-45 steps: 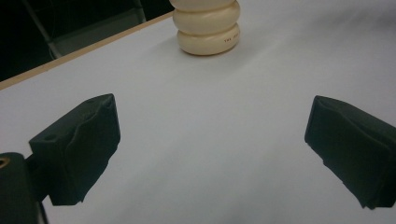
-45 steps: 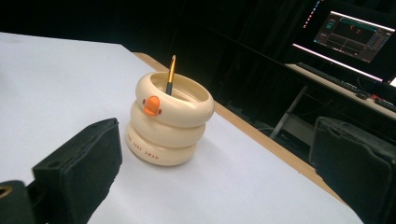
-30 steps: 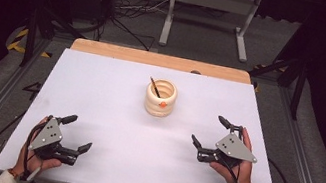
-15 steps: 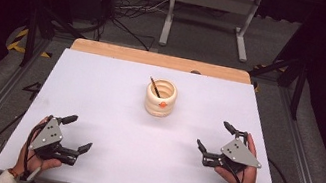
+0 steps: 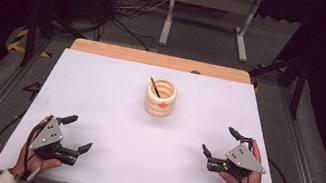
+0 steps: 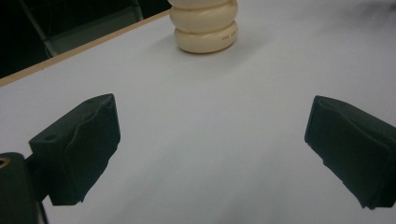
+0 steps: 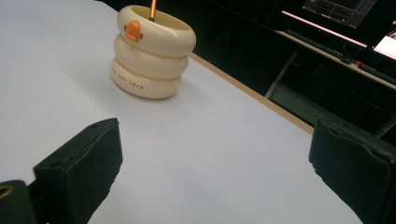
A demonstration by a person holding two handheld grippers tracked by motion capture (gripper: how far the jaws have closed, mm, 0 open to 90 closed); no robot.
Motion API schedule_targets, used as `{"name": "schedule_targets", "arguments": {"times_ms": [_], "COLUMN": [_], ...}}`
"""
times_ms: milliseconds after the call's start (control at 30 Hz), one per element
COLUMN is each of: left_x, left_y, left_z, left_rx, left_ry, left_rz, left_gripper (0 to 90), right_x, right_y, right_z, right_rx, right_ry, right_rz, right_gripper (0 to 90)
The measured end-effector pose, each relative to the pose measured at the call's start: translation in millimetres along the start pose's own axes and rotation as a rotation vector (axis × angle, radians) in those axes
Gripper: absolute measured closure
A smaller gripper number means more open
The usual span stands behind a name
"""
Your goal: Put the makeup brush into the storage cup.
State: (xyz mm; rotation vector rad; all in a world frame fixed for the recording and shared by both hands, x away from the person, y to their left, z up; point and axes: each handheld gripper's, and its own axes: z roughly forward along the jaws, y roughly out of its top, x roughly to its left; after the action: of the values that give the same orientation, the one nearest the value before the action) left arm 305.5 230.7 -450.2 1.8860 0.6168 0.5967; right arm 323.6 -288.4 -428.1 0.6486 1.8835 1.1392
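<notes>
Between and beyond both gaping grippers (image 5: 222, 142) (image 5: 78, 133), cream holder (image 5: 160, 98), perhaps a pencil (image 5: 154, 87) inside.

The pen holder (image 5: 160, 98) looks like smooth cream plastic or glazed ceramic with a soft sheen. The table (image 5: 111, 113) has a matt white top and a bare wood strip along its far edge. Both grippers' jaws are matt black, rubbery-looking.
</notes>
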Motion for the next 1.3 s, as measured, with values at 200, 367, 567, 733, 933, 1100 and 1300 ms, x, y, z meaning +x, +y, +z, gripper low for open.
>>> {"name": "schedule_targets", "arguments": {"times_ms": [200,367,567,733,933,1100,1300], "left_x": [0.2,0.2,0.5,0.3,-0.8,-1.8,-1.9], "left_y": [0.1,0.5,1.2,1.5,2.2,2.9,2.6], "left_z": [0.6,1.3,1.6,1.4,0.4,-0.4,-3.2], "left_rx": [-0.001,0.002,0.004,0.002,-0.005,-0.006,-0.013], "left_ry": [-0.001,0.000,-0.004,-0.002,0.003,0.001,-0.001], "left_rz": [-0.003,-0.001,0.000,0.001,0.003,0.017,0.019], "left_gripper": [4.3,4.3,4.3,4.3,4.2,4.2,4.2], "right_x": [-1.2,-1.3,-3.9,-6.2,-5.4,-4.6,-5.5], "right_y": [-7.7,-14.2,-23.3,-28.0,-30.5,-33.6,-32.4], "right_z": [-4.5,-9.4,-18.9,-25.1,-31.9,-33.6,-35.3], "right_rx": [0.014,0.026,0.031,0.012,-0.016,-0.006,-0.020], "right_ry": [-0.002,-0.006,-0.013,-0.023,-0.025,-0.018,-0.031], "right_rz": [0.002,-0.002,0.013,0.043,0.053,0.056,0.079], "right_gripper": [3.4,3.4,3.4,3.4,3.3,1.8,1.4]}}
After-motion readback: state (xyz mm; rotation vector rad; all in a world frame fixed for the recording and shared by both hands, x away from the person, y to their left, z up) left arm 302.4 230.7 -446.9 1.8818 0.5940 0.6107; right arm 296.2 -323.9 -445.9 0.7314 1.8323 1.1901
